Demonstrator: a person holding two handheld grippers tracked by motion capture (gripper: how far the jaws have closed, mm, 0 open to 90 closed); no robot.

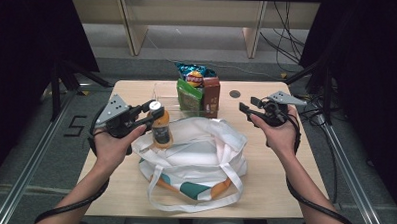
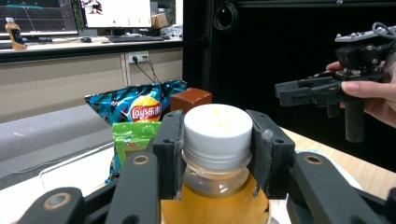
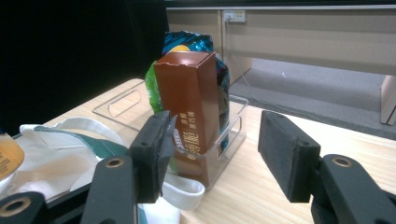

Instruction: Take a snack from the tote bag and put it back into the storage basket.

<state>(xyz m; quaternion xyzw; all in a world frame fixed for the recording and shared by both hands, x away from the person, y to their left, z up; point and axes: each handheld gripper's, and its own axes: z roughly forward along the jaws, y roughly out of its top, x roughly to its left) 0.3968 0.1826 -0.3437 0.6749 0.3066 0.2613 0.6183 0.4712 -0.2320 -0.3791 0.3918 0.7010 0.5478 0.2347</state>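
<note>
My left gripper [image 1: 154,110] is shut on the white-capped neck of a bottle of orange drink [image 1: 161,129], held upright over the left side of a white tote bag [image 1: 195,157]. In the left gripper view the pads [image 2: 170,149] clamp the bottle's cap [image 2: 217,135] from both sides. My right gripper [image 1: 249,108] hovers open at the right, above the table, its jaws apart with nothing between them [image 3: 212,154]. A brown carton [image 3: 191,112], a blue crisp packet [image 1: 194,74] and a green packet [image 1: 188,96] stand in a clear tray [image 3: 231,135].
The tote bag's handles [image 1: 183,204] trail toward the front edge of the wooden table [image 1: 279,190]. A dark round disc [image 1: 234,94] lies at the back right. Black frames and cables surround the table.
</note>
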